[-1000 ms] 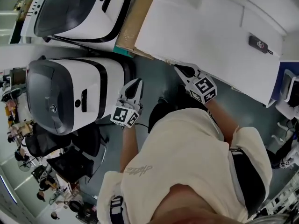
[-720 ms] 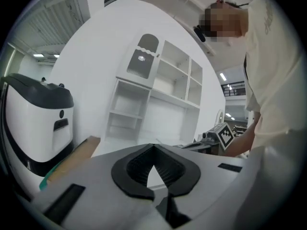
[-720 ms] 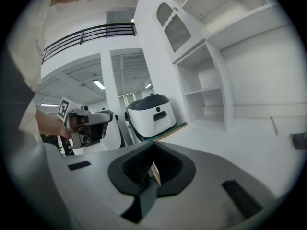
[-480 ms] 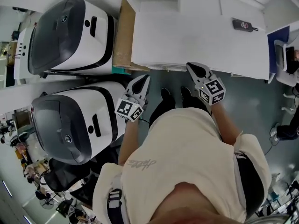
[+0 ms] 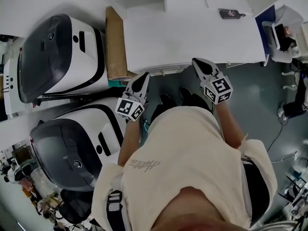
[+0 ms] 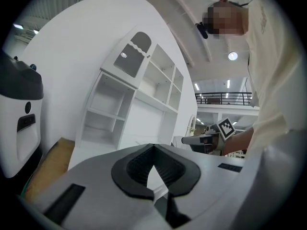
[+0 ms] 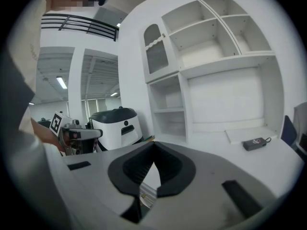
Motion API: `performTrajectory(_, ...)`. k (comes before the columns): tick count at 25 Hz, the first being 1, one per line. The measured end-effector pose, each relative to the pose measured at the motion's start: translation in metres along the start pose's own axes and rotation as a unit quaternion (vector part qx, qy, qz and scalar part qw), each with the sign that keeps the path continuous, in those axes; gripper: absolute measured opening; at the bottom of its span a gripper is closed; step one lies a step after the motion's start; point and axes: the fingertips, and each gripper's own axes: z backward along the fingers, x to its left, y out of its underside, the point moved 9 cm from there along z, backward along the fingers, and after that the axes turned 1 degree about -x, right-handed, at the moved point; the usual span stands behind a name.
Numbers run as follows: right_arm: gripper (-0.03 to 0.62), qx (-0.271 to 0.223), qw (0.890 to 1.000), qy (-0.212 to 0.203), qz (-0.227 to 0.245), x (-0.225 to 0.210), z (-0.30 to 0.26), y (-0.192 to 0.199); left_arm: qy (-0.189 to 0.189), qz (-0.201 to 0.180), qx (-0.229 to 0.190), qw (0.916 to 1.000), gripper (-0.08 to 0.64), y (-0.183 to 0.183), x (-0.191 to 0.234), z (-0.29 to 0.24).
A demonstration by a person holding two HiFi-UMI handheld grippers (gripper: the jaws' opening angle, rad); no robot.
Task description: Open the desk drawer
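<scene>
My left tongs [image 5: 143, 77] are closed on nothing, tips just short of the near edge of the white desk [image 5: 192, 37]. My right tongs [image 5: 198, 62] are also closed and empty, tips at that same edge. The desk drawer [image 5: 166, 70] shows only as a thin strip under the desk's near edge, between both tips. A flat brown cardboard slab [image 5: 114, 44] stands against the desk's left end, with a white-and-black pod-shaped machine [image 5: 57, 57] beyond it. A small black remote [image 5: 231, 14] lies near the desk's far right corner.

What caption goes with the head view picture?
Shut left gripper and shut right gripper poised before the white desk.
</scene>
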Motion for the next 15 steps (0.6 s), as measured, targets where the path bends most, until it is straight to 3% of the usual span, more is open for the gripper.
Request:
performTrajectory(5,-0.002,0.015,1.0,0.008,0.0,0.012,0.011,0.009,0.0,0.008,0.037,0.9993,0.001,0.018,0.009,-0.002)
performTrajectory(11,-0.002,0.02,1.0,-0.002,0.009,0.006,0.007,0.012,-0.026,0.024,0.087,0.9956,0.002,0.043,0.016,-0.01)
performTrajectory(15,-0.002,0.01,1.0,-0.006,0.004,-0.002,0.006,0.009,-0.049,0.065,0.136,0.9874,0.002,0.063,0.016,-0.012)
